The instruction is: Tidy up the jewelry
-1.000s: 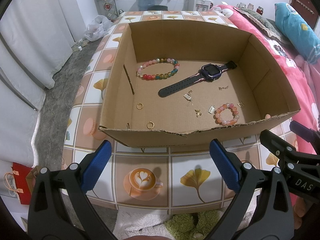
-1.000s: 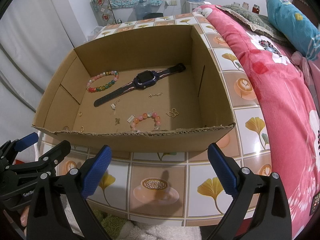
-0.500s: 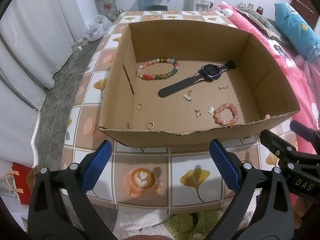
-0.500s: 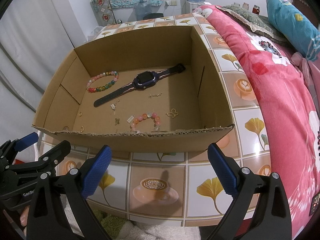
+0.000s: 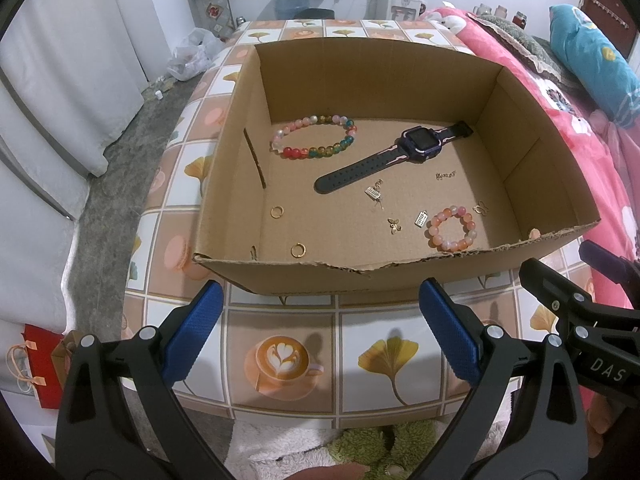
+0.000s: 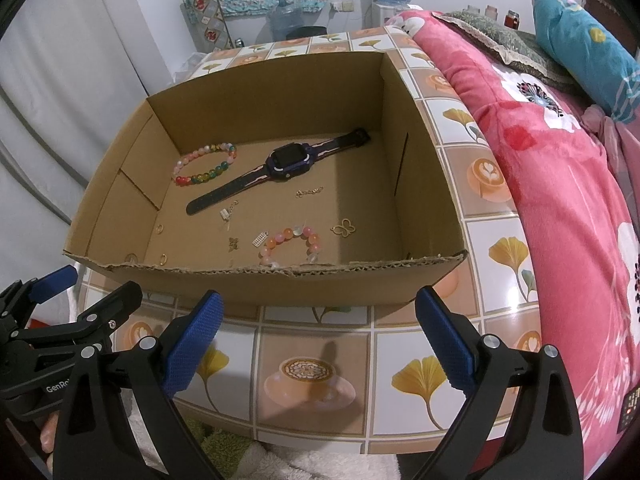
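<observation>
I see no change from the earlier pictures: both grippers sit where they were and nothing in the box has shifted. So I read this as a pause, and the pictures alone don't tell me whether the sorting lies ahead or is finished.

My left gripper hangs in front of the box's near wall, above the counter, jaws spread wide and holding nothing. My right gripper hangs likewise in front of that wall, wide open and empty, just to the right of the left one.

All the jewelry lies loose on the box floor. The big bracelet is toward the back left corner. The watch runs on a slant from the back right toward the middle. The small bracelet lies close to the near wall, right of centre, with a butterfly charm just beside it on the right and a small tag just beside it on the left. A bee charm and a clasp piece lie near the middle, and a short chain lies toward the right wall. Two rings sit by the left wall, well apart from the rest.

Pieces are scattered rather than grouped by kind, so if grouping is wanted, it does not show.
</observation>
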`<state>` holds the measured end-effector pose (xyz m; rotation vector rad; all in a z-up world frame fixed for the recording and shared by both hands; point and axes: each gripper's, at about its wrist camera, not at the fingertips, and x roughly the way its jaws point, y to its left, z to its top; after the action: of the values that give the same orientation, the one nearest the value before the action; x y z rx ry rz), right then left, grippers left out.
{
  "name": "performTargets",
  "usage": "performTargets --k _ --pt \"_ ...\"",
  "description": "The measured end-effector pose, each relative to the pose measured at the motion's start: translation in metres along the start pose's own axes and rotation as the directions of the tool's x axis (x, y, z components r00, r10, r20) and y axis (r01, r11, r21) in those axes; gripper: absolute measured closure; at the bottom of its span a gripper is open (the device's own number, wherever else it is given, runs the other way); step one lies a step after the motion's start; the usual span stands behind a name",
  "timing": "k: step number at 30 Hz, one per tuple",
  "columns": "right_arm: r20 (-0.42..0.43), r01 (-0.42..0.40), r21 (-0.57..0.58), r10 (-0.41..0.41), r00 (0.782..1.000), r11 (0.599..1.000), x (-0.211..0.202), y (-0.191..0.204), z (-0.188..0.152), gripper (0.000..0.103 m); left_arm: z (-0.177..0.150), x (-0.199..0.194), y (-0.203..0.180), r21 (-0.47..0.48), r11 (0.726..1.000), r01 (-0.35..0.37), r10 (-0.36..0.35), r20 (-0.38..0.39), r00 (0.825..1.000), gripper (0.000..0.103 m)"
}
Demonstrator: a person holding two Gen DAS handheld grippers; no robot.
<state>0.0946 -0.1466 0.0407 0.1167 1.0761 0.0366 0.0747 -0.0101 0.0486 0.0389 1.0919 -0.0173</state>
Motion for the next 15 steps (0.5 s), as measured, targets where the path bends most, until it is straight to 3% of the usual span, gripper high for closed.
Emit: performTargets --k 15 --pt "-0.002 0.001 0.005 -0.001 1.0 1.0 -0.0005 -0.0007 0.0004 0.009 -0.0001 0.0007 -0.0007 0.001 1.0 0.003 -0.003 -0.004 1.0 0.008"
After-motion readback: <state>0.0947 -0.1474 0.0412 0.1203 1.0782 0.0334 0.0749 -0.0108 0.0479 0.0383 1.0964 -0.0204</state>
